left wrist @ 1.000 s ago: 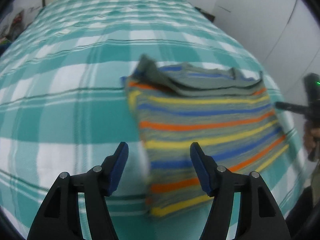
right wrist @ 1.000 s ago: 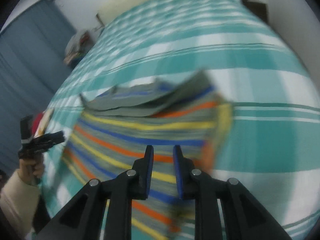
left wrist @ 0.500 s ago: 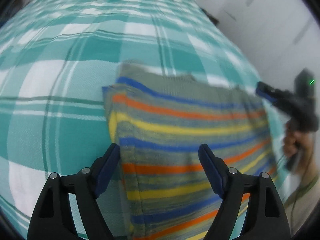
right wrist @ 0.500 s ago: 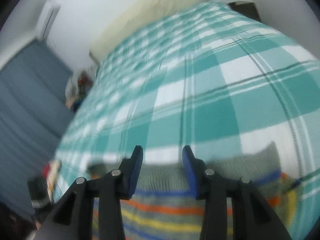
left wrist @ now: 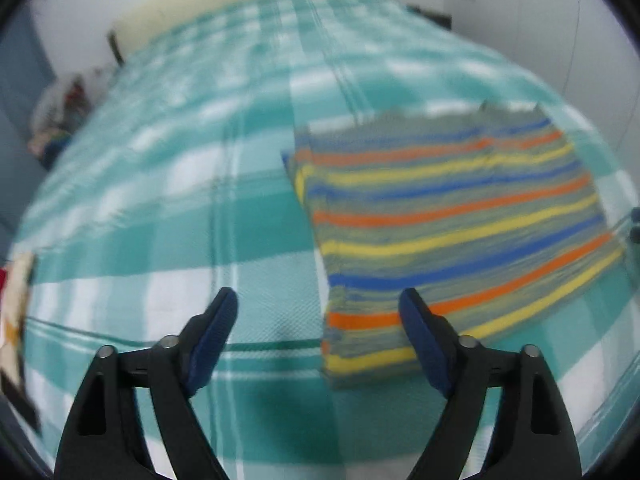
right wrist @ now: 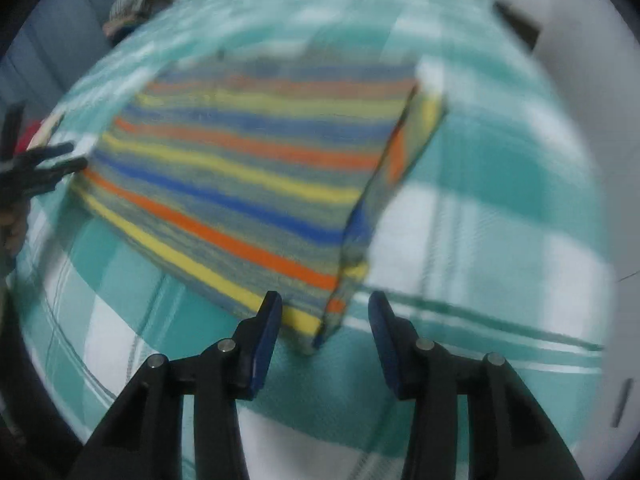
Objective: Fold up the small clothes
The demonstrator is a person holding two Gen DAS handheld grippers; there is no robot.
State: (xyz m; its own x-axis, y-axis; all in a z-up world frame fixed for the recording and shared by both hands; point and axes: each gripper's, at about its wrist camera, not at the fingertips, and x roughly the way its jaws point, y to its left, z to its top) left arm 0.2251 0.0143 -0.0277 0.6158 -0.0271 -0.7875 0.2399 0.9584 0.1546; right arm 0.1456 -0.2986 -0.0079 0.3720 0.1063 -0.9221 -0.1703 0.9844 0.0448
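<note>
Left tongs (left wrist: 318, 316): spread wide, holding nothing, hanging over the bedspread (left wrist: 160, 208).
Shirt (left wrist: 452, 224): ahead and to the right of the left tongs; its near left corner lies between their tips. It lies flat on the bed as a striped rectangle.
Right tongs (right wrist: 325, 314): also spread wide and empty. The shirt's (right wrist: 248, 184) near right corner sits just in front of the gap between their tips, not gripped.
Right edge: from the right view a second layer peeks out along that side, so the shirt is doubled over there.
Progress: by my reckoning the sides are already folded in and it is a tidy block; a last fold, bottom up to top, likely remains. Blur hides finer creases.
Surroundings: left of the left tongs, a heap of clutter (left wrist: 60, 116) off the bed's far side; a pale headboard (left wrist: 248, 4) straight ahead; white cupboards (left wrist: 540, 28) to the right.
Obstacles: none near the shirt; the cloth around it lies bare.
</note>
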